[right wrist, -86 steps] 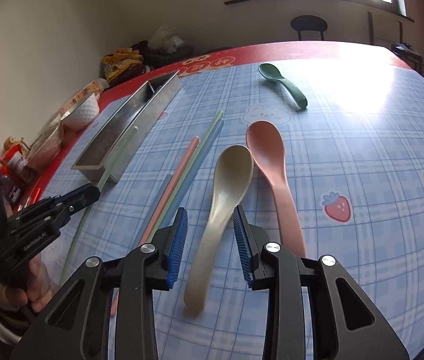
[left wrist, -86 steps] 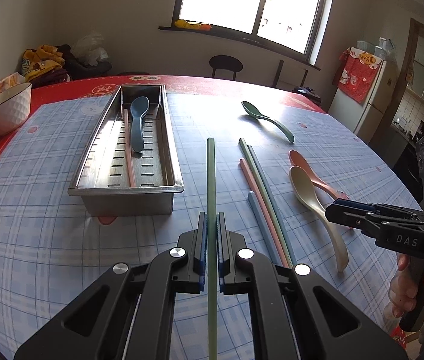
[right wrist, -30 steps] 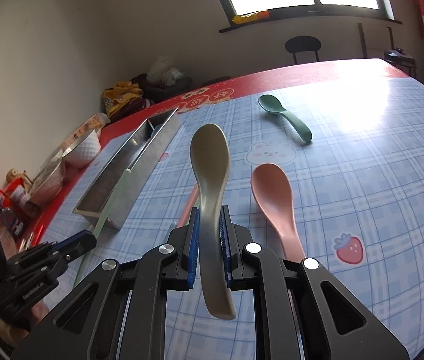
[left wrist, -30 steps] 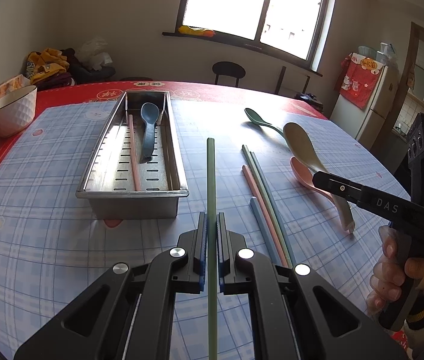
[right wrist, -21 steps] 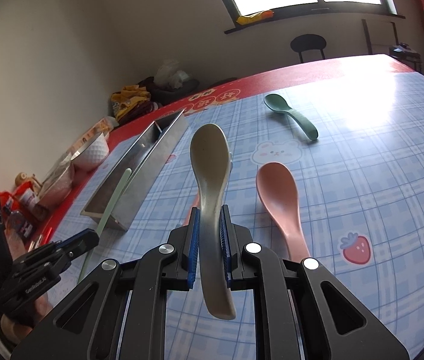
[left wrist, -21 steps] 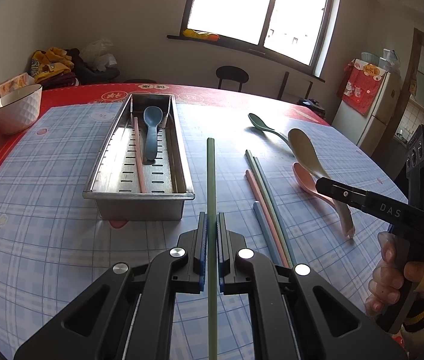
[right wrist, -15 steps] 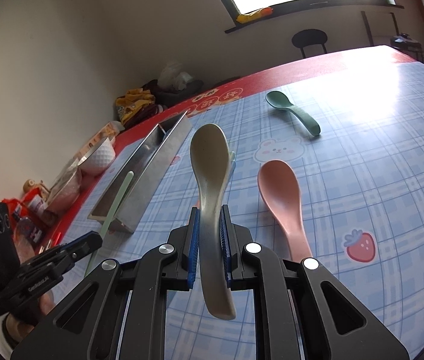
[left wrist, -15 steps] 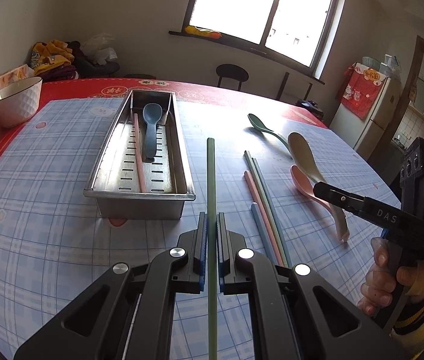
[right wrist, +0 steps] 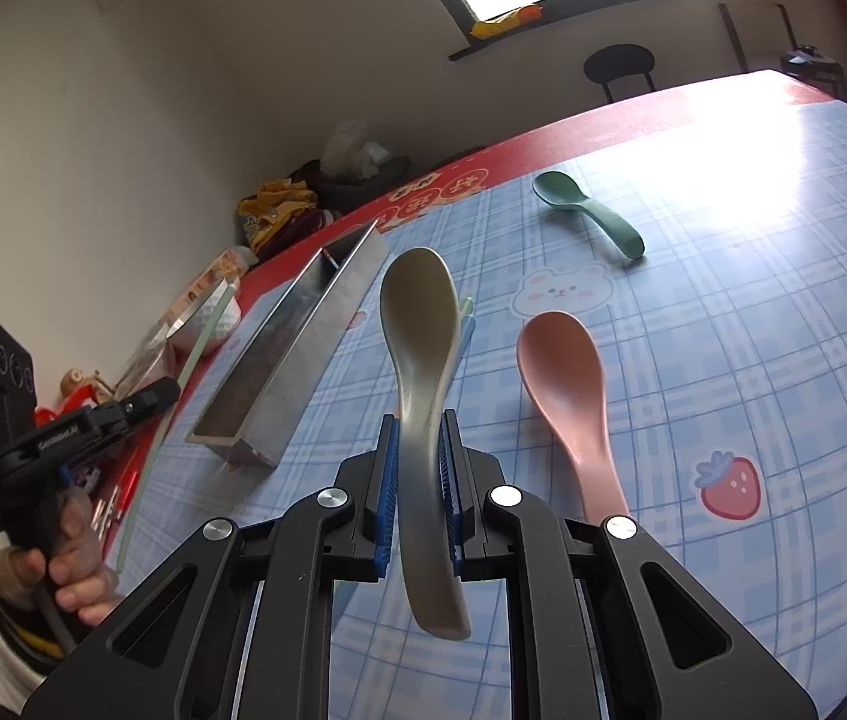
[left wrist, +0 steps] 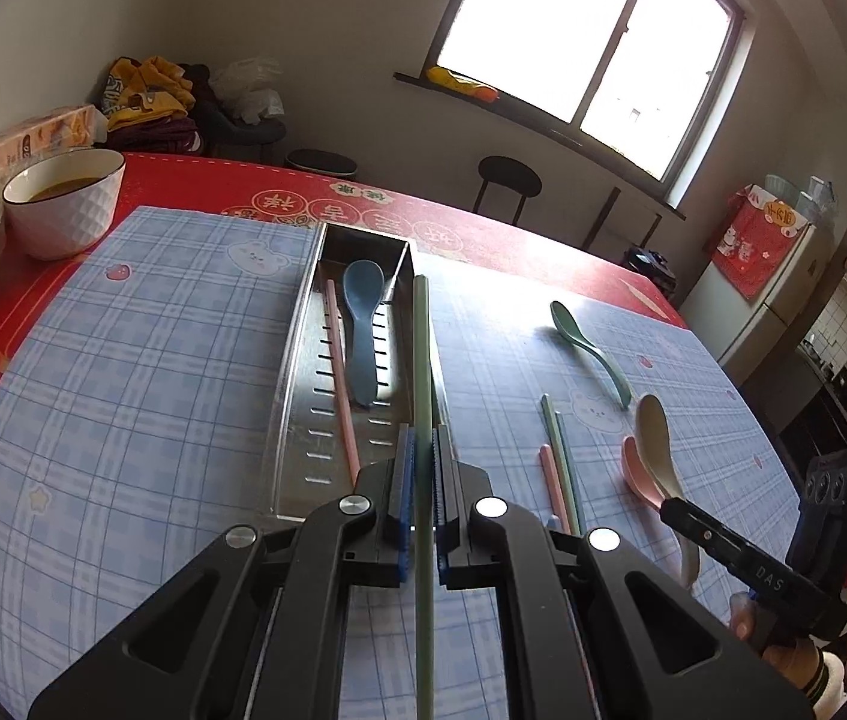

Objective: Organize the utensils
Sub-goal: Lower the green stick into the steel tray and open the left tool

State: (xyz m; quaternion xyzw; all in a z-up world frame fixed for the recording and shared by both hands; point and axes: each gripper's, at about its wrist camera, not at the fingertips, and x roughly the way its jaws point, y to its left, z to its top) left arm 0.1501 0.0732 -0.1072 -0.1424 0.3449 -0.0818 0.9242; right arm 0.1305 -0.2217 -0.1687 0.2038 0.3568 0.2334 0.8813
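Left gripper (left wrist: 422, 474) is clenched on a green chopstick (left wrist: 422, 360), which runs straight ahead between the blue pads. Compared with half a second earlier, the left view has closed in on the metal tray (left wrist: 297, 396): the chopstick's far end now lies over the tray's right wall, where before it pointed at bare cloth to the right of the tray. The view also sits higher and is rolled a little, so the window leans.

Inside the tray lie a blue spoon (left wrist: 362, 324) and a pink chopstick (left wrist: 339, 384), placed as before. On the checked tablecloth (left wrist: 123, 396) to the right of the tray, a pink and a green chopstick (left wrist: 561, 468) lie side by side, unmoved. A dark green spoon (left wrist: 588, 348) lies farther off, also unmoved.

Right gripper (right wrist: 417, 480) grasps a beige spoon (right wrist: 420, 348) by its handle, bowl forward and raised clear of the table. Its hold looks the same as a second ago, and the right view has barely shifted. A pink spoon (right wrist: 567, 390) lies on the cloth just right of the held one, not touching it.

In the right view the left gripper stands at far left in a hand (right wrist: 57, 564), its chopstick slanting up toward the tray's near end. A white bowl (left wrist: 63, 204) stands on the red cloth at the table's far left, well apart from the tray.
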